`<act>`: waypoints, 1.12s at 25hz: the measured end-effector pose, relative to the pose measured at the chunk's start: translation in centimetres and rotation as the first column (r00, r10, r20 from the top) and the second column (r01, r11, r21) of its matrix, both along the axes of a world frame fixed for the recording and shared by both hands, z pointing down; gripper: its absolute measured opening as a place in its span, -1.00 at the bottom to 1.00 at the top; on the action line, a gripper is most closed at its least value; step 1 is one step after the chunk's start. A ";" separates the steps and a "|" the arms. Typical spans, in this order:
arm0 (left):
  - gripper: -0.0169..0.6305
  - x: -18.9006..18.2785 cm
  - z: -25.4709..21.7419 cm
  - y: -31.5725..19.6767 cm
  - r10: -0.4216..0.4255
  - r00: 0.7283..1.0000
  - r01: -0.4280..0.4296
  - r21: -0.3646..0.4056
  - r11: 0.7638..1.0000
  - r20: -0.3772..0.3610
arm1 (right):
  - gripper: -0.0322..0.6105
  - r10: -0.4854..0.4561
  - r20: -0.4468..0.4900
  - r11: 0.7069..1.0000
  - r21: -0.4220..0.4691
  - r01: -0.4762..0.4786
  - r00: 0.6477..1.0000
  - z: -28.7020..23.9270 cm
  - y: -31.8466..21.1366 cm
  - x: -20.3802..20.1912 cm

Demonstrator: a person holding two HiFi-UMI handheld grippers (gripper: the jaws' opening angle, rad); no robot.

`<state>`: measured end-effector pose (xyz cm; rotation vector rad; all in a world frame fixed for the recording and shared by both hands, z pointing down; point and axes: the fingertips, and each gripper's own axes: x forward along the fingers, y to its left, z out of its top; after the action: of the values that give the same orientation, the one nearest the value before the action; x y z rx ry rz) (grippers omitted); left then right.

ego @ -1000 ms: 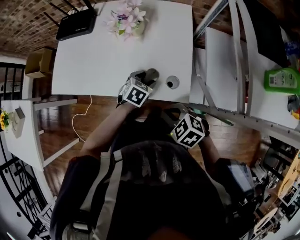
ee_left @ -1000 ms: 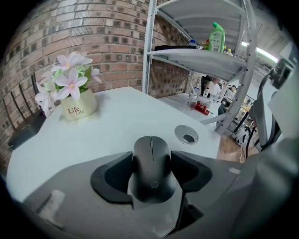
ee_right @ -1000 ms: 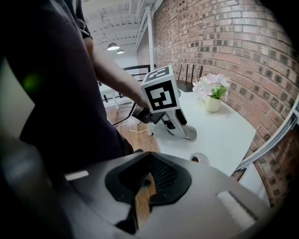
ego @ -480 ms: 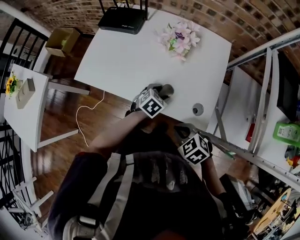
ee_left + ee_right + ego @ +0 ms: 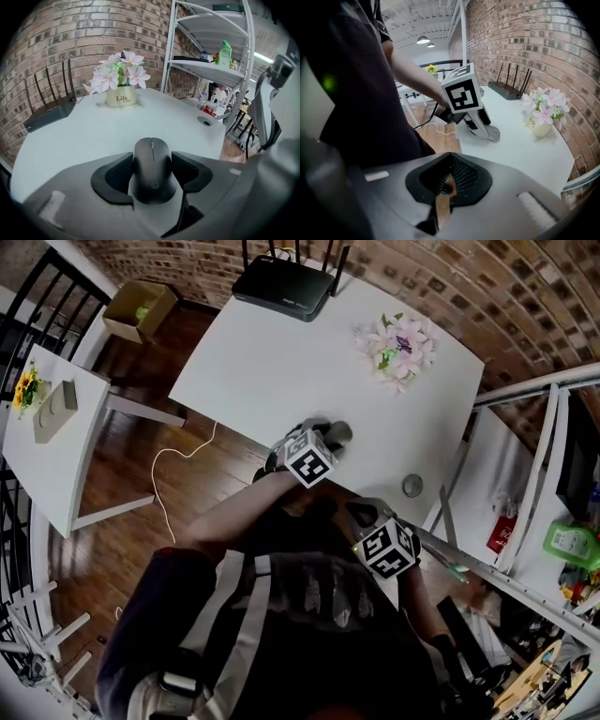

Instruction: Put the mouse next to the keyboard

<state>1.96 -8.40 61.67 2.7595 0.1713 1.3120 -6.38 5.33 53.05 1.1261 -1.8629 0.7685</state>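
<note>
A black mouse (image 5: 152, 168) sits between the pads of my left gripper (image 5: 152, 177), which is shut on its sides. In the head view the left gripper (image 5: 328, 433) is over the near edge of the white table (image 5: 272, 362); I cannot tell whether the mouse touches the top. My right gripper (image 5: 449, 182) is shut with nothing between its jaws. It hangs off the table, near the person's body, with its marker cube (image 5: 386, 549) facing up. From the right gripper view the left gripper (image 5: 480, 124) is seen side-on at the table edge. No keyboard shows in any view.
On the table stand a black router (image 5: 284, 284) at the back and a pot of pink flowers (image 5: 398, 345); a round cable hole (image 5: 412, 486) lies near the front right corner. A metal shelf rack (image 5: 211, 65) stands to the right. A small side table (image 5: 47, 427) is at left.
The head view has swung, so the table now sits more to the right. The left gripper stays at the near table edge with the mouse, a little farther from the cable hole.
</note>
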 end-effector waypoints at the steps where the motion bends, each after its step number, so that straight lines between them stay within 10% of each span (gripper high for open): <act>1: -0.12 -0.3 0.0 -0.5 -0.007 1.000 0.007 0.001 1.000 -0.001 | -0.88 -0.006 -0.002 1.000 -0.003 0.006 1.000 0.0 -0.4 -0.2; 28: -0.12 -7.5 0.2 -10.4 -0.139 0.990 0.139 0.020 0.990 0.004 | -0.89 -0.085 -0.017 0.996 -0.007 0.085 0.996 -0.4 -7.4 -3.3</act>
<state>-5.52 -18.76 61.83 2.7273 -0.0339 1.2921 -9.67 -2.03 52.69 1.0397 -1.8806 0.7136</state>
